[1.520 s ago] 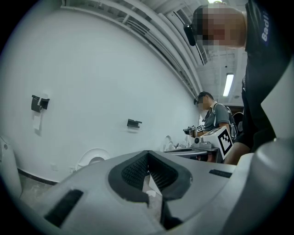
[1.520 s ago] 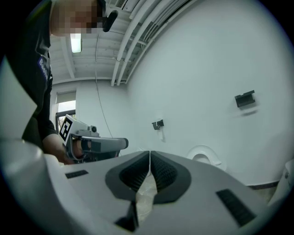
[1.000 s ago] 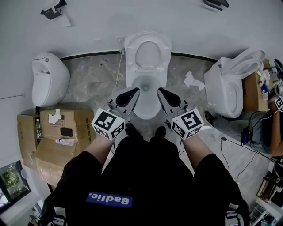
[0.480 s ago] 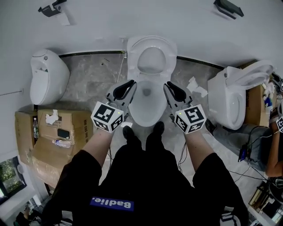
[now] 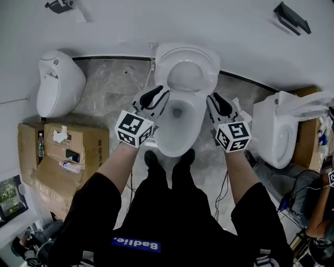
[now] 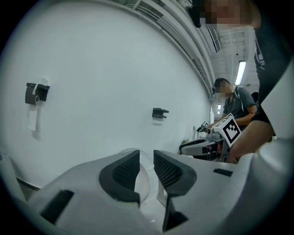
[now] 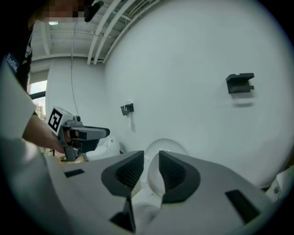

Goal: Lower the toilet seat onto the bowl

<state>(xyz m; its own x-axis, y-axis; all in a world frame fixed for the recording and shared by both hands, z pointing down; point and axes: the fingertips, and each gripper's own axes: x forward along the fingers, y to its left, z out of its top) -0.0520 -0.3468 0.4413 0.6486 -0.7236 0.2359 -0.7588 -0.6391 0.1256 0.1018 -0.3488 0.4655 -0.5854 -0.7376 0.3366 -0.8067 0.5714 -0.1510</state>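
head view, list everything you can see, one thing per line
toilet: one, white, centre, against the wall; toilet seat raised
other toilets: two, white, far left and right
cardboard boxes: a few, brown, floor at left
bottles: two, clear, on the cardboard
tissue: one, white, on the cardboard
wall brackets: two, dark, top left and top right
cables: dark, floor at right
left gripper: grey, left of the bowl, jaws opening, nothing between them
right gripper: grey, right of the bowl, jaws opening, nothing between them
shorts: black, bottom centre
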